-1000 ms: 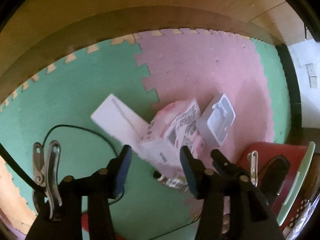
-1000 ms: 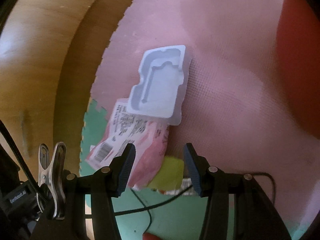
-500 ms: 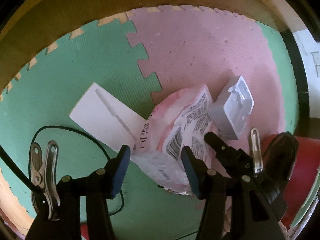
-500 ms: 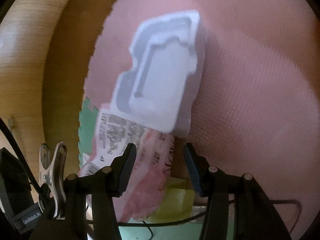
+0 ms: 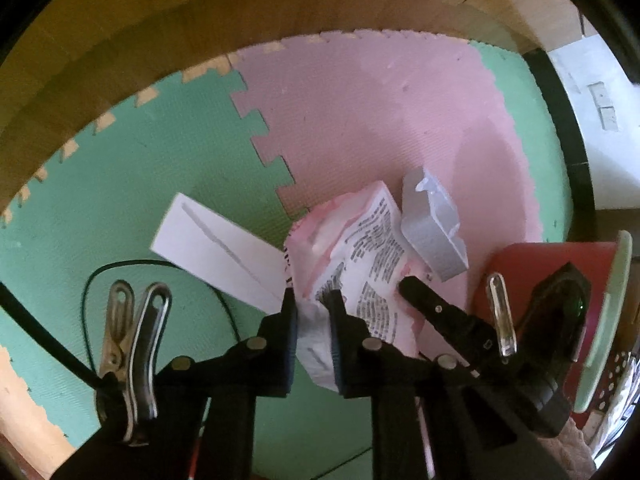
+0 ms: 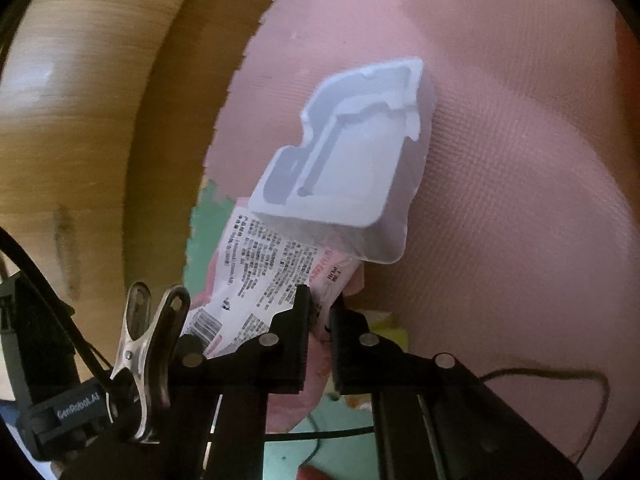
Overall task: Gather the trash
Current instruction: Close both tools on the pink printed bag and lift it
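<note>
While the foam mat (image 5: 180, 184) of green and pink interlocking tiles fills the ground under both grippers, a red bin (image 5: 536, 268) sits to the right of the left gripper (image 5: 313, 300), near the mat's edge. Just ahead and left of that gripper lies a flat white card (image 5: 216, 244), touching the pink printed wrapper (image 5: 360, 248) (its text is too small to read). The left gripper's jaws have just been closing and now pinch the wrapper's crumpled white lower end. The right gripper (image 6: 320, 308) has also just been closing, and its jaws clamp the same wrapper at the pink corner. Ahead of the right gripper, a moulded white plastic tray (image 6: 352, 160) rests tilted on the wrapper's far end. A thin black cable (image 5: 120, 270) loops on the green tile, left of the left gripper.
</note>
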Demonstrator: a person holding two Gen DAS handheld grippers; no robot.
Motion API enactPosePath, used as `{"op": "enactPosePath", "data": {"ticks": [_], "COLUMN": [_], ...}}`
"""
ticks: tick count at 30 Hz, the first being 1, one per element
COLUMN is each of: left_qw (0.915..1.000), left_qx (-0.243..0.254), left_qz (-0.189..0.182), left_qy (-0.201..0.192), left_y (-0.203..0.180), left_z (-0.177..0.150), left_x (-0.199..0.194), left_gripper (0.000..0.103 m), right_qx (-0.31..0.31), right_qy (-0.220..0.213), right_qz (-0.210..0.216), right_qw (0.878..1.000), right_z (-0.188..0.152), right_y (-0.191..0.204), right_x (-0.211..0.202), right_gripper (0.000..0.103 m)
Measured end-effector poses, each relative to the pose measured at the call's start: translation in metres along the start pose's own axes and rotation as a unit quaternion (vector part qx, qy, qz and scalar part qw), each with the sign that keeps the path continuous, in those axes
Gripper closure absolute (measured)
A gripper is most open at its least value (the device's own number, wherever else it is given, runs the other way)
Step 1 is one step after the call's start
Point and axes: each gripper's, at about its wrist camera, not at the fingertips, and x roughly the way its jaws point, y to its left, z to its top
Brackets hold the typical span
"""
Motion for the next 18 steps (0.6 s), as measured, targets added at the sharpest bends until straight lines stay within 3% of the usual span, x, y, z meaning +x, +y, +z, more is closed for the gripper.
{"op": "enactPosePath", "data": {"ticks": [12,18], "left_qw": [0.9990,0.9972], "left_qx": [0.025,0.040], "left_qz": [0.019,0.009], "left_qy": [-0.033,-0.063], "left_y": [-0.016,-0.036], "left_z": [-0.044,-0.073], "left_x": [-0.102,-0.148], "left_gripper": [0.089,0.089], "right_qx": [-0.036,-0.048], "right_qy": [-0.010,-0.036], "right_qz": [0.046,0.070], "right_qw": [0.998,0.996], "right_z": [-0.046,-0.068], "right_y": [0.056,0.072], "right_x": [-0.054,-0.105], "right_gripper": [0.094,0.094]}}
